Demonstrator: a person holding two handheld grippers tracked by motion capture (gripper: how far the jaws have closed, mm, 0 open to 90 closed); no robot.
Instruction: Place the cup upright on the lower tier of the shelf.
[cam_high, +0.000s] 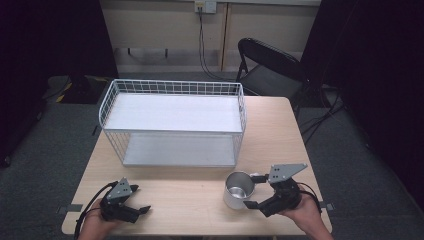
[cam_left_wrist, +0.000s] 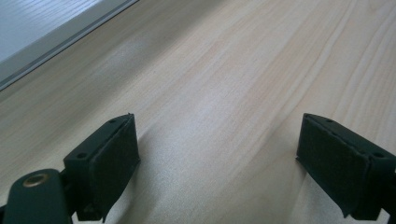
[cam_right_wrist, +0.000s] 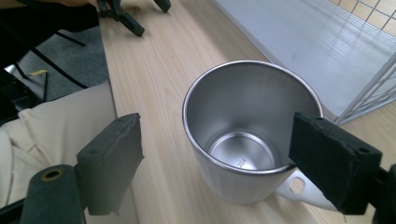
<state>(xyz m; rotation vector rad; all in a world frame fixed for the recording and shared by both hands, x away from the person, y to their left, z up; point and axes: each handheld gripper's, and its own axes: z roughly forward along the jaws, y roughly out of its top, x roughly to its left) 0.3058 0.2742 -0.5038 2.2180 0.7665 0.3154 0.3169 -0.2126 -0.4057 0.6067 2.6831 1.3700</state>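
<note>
Two grippers are resting at the near edge of the desk in the high view, with a steel mug standing upright between them, nearer the right one. That view is giving the overall layout: the left gripper is lying well apart from the mug, at the near left, and a white wire rack with two shelves is occupying the middle of the desk behind both.

In the right gripper view, detail is appearing that the high view is too small to resolve. The mug is showing its empty interior, a stamped mark on its floor that is too small to read, and a flat handle tab with a hole at its lower right. The right gripper is standing wide open, its jaws spread to either side of the mug. The right jaw is overlapping the rim near the handle; whether it is actually touching the metal is not possible to tell from this angle. The left jaw is sitting clear of the mug wall.

In the left gripper view, the left gripper is likewise spread wide, with bare desk wood between its jaws, and it is holding nothing. A strip of the rack's lower shelf is crossing the upper left corner.
</note>
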